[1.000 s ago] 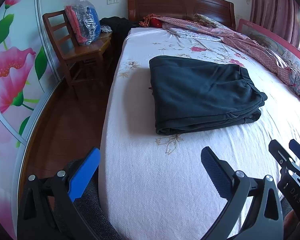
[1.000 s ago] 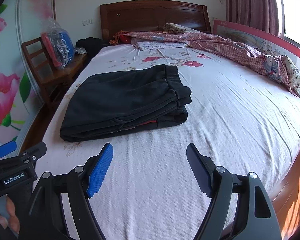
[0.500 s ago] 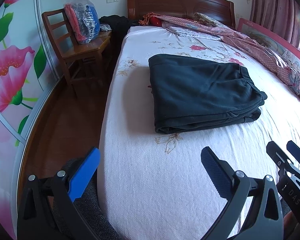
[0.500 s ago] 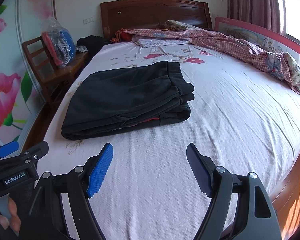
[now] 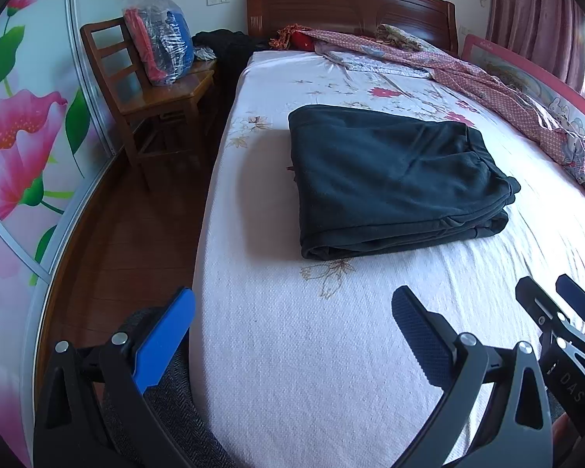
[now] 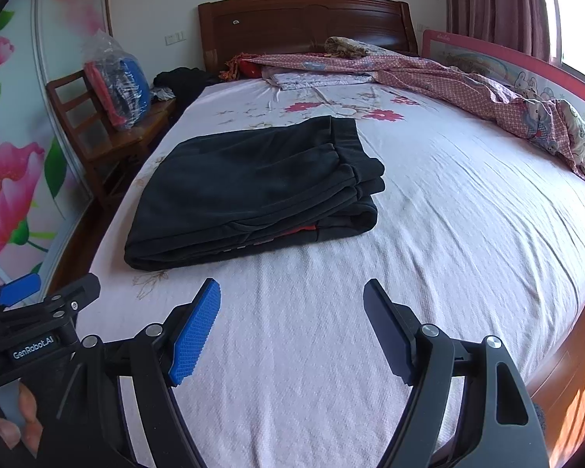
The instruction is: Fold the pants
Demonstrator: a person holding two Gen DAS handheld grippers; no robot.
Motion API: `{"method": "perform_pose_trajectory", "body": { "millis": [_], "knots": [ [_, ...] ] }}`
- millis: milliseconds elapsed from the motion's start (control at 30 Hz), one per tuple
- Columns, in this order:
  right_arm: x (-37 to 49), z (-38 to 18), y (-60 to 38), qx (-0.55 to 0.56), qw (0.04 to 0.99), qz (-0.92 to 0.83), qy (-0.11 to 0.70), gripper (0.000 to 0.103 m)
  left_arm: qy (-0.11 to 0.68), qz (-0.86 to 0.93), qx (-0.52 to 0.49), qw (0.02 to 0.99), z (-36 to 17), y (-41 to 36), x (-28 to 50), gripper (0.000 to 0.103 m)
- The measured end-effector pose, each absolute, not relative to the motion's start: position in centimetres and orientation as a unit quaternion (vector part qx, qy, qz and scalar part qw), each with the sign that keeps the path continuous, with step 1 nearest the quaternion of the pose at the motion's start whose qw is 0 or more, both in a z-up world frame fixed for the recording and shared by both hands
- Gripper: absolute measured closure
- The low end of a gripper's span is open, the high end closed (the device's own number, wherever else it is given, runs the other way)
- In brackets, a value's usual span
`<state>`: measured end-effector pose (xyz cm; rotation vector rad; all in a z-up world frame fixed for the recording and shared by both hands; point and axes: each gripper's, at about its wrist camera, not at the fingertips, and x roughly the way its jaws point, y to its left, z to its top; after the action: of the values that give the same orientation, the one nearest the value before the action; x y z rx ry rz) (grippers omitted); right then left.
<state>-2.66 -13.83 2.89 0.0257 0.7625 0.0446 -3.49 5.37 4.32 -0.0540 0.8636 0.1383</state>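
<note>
The bed [image 5: 331, 351] fills the space ahead of both claws, its pale flowered sheet running under and beyond their tips. The left gripper [image 5: 292, 335] is held low over the near edge of the mattress, level and pointing up the bed, its two fingers spread wide with only sheet showing between them; its blue finger [image 5: 163, 335] hangs out past the mattress side, over the wooden floor. The right gripper [image 6: 292, 331] is posed the same way just beside it, further in over the sheet, fingers likewise spread and holding nothing. The pants [image 6: 253, 191], dark and folded into a flat stacked rectangle, lie on the sheet ahead of both claws, apart from the tips, a little left of the right gripper's line and a little right of the left one's. Further ahead and left, a wooden chair [image 5: 144, 97] beside the bed bears a clear plastic bag [image 5: 160, 46] packed with red and blue cloth
</note>
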Motion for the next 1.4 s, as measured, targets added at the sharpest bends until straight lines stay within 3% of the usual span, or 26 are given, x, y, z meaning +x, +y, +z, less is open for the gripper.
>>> {"method": "perform_pose_trajectory", "body": {
  "millis": [1400],
  "knots": [
    [-2.48,2.87,-13.70,0.016,0.926,0.029,0.376,0.028,0.426,0.086,-0.012,0.901,4.34,5.27,-3.33,0.002]
  ]
}}
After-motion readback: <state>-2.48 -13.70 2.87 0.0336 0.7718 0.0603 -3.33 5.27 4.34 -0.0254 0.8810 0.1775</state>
